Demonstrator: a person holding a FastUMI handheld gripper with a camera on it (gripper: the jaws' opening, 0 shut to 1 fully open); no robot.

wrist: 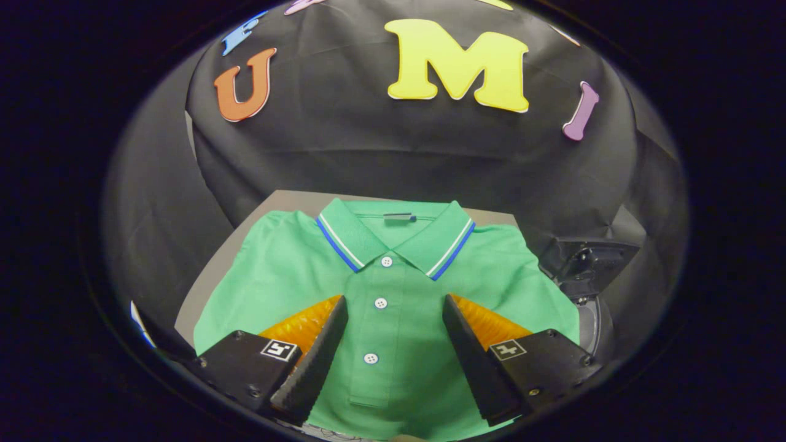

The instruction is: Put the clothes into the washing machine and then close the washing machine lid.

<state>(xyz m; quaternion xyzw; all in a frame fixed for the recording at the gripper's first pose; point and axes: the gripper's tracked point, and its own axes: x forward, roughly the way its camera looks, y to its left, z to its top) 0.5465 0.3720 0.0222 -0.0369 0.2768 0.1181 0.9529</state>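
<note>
On the left, a bare strip of smooth grey table (212, 270) shows beside the spread sleeve of a green polo shirt (393, 288), which lies flat and face up on the tabletop, collar toward the far side. The shirt is a fine ribbed knit; its folded collar is edged with thin white and blue stripes, and a straight placket with three small round white buttons runs down its middle. The gripper (395, 319) hangs over the shirt's chest with its two wedge-shaped fingers wide apart, the button placket between them; their inner faces look ridged, and whether the tips touch the cloth cannot be told. To the right, just past the shirt's other sleeve, stands a dark, boxy machine part (586, 261) with a rounded body below it.
</note>
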